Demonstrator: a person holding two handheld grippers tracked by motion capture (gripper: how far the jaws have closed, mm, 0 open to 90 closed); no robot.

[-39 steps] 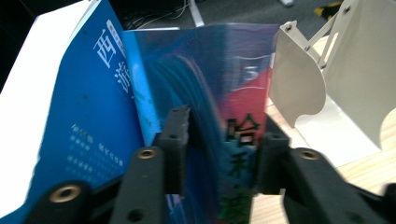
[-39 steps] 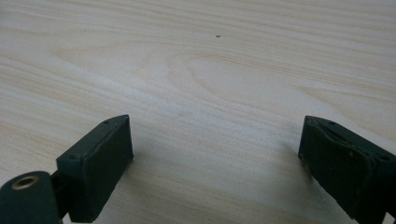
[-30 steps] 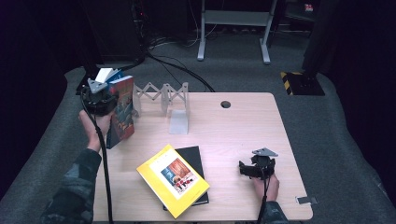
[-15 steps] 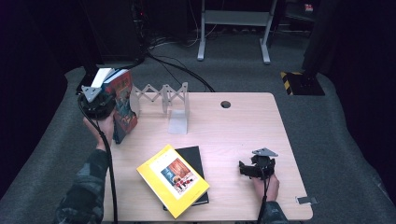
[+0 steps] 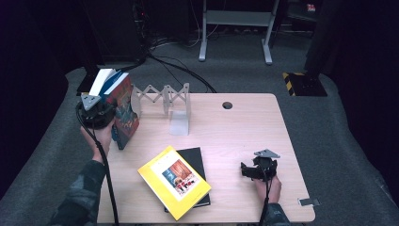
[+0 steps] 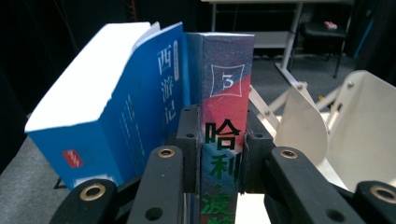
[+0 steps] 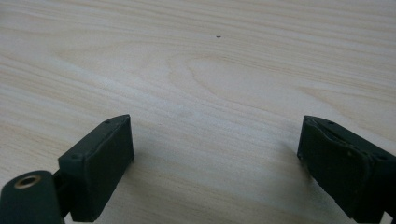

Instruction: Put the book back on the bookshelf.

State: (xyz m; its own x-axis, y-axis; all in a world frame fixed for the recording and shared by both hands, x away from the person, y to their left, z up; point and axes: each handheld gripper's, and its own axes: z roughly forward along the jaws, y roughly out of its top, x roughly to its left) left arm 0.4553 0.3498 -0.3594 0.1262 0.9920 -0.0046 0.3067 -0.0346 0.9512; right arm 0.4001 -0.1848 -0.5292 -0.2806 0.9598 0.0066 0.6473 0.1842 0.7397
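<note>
My left gripper (image 5: 97,114) is at the table's left edge, shut on the spine of an upright red-and-blue book (image 5: 125,112) marked with a 3. In the left gripper view both pads (image 6: 187,140) press on that spine (image 6: 227,88). A thick blue book (image 6: 140,116) with white page edges (image 5: 104,80) leans against it, outside the jaw; what bears it is hidden. My right gripper (image 5: 246,170) rests at the table's front right, open, with bare wood between its pads (image 7: 100,161).
A white folding book rack (image 5: 160,96) with an upright end plate (image 5: 181,115) stands at the back of the wooden table (image 5: 244,127), just right of the held book. A yellow book (image 5: 174,182) lies on a black book (image 5: 194,157) at the front centre.
The left hand has sunk a little with the book still clamped in the gripper. The right hand and gripper have stayed still.
</note>
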